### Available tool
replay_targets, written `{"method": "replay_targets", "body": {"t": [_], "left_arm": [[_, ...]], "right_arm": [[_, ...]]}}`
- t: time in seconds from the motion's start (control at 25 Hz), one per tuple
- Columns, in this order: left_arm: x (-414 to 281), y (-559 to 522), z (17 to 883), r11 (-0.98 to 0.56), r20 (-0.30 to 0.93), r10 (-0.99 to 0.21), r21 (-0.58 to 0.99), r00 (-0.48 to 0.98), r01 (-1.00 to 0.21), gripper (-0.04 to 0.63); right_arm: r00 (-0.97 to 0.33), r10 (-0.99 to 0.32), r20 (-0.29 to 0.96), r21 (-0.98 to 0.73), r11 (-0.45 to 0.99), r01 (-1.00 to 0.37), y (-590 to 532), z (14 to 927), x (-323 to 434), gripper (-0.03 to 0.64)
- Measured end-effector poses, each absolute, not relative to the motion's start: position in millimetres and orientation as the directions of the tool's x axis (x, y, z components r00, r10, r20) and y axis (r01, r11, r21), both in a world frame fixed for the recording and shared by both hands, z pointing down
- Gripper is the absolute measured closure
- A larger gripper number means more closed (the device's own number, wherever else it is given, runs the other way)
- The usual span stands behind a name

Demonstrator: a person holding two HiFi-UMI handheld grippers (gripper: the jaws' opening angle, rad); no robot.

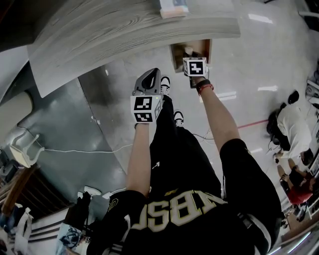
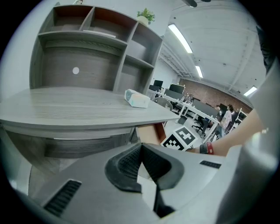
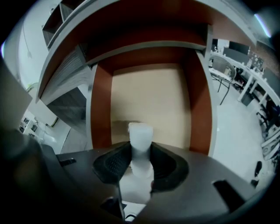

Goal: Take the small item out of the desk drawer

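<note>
The wooden drawer point(image 1: 175, 56) stands pulled out from under the grey desk point(image 1: 114, 30), and in the right gripper view its pale floor point(image 3: 148, 96) fills the middle. A small white item point(image 3: 140, 133) stands upright between the dark pads of my right gripper point(image 3: 141, 158), which is shut on it inside the drawer. The head view shows the same item point(image 1: 188, 50) just beyond my right gripper point(image 1: 194, 60). My left gripper point(image 1: 147, 83) hangs to the left, in front of the desk edge. Its pads meet with nothing between them, as the left gripper point(image 2: 141, 148) shows in its own view.
A pale box point(image 1: 173, 7) lies on the desk top near the drawer, also seen as the box point(image 2: 136, 98). A shelf unit point(image 2: 96, 39) rises behind the desk. People point(image 1: 294, 134) sit on the floor at right. A white cable point(image 1: 84, 149) runs across the floor.
</note>
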State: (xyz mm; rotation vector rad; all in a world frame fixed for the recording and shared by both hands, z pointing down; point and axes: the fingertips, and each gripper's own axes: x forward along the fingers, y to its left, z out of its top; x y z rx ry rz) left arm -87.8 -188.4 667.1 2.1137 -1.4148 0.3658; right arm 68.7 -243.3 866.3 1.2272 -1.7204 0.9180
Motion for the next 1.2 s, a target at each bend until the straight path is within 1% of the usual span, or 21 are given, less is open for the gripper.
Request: {"method": "replay_targets", "body": {"t": [0.08, 0.24, 0.48, 0.6, 0.8, 1.2], "left_arm": [[-88, -185, 662, -0.278, 0.513, -0.760, 0.299, 0.399, -0.913, 0.583], [-89, -180, 648, -0.274, 0.504, -0.770, 0.295, 0.393, -0.915, 0.583], [-95, -169, 622, -0.248, 0.487, -0.790, 0.302, 0.373, -0.920, 0.581], [-95, -162, 611, -0.243, 0.479, -0.797, 0.303, 0.368, -0.922, 0.581], [-92, -147, 588, -0.245, 0.441, -0.807, 0.355, 0.392, -0.902, 0.581], [-89, -118, 558, -0.254, 0.442, -0.821, 0.284, 0.361, -0.925, 0.583]], "right_arm": [[-0.223, -0.402, 0.888, -0.119, 0.268, -0.956, -248, 854, 66, 0.482], [-0.276, -0.397, 0.875, -0.164, 0.293, -0.942, -240, 829, 59, 0.480], [-0.293, -0.412, 0.863, -0.162, 0.324, -0.932, -220, 788, 58, 0.480], [-0.325, -0.429, 0.843, -0.192, 0.324, -0.926, -209, 777, 60, 0.480], [-0.374, -0.466, 0.802, -0.234, 0.330, -0.915, -195, 743, 60, 0.480], [-0.385, -0.566, 0.729, -0.236, 0.320, -0.918, -170, 663, 69, 0.480]]}}
